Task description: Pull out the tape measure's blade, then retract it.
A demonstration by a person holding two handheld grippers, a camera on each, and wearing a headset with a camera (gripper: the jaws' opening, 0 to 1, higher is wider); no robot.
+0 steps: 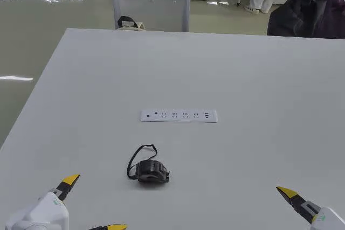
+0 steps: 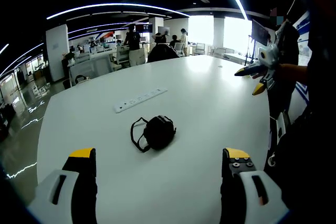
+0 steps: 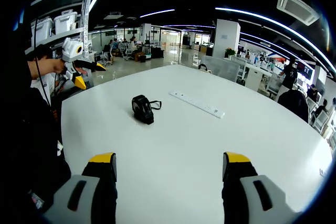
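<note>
- Black tape measure (image 1: 151, 171) sits alone on the table (image 1: 242, 79) — blade not out yet.
- Left gripper (image 2: 160, 153) and right gripper (image 3: 169, 157) both gape wide — ready to grab it.

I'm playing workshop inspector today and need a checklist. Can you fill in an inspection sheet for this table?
Surface: white table, flat and mostly bare.
Job's things: black tape measure lying near the front middle, blade not pulled out, black strap looped beside it.
Clutter: white power strip lying beyond the tape measure.
Grippers: left gripper and right gripper both open, one on each side of the tape measure, touching nothing.
Cables: nothing seen.
Surroundings: grey chair at the far edge, dark jacket at the far right corner, open office with desks and people behind.
</note>
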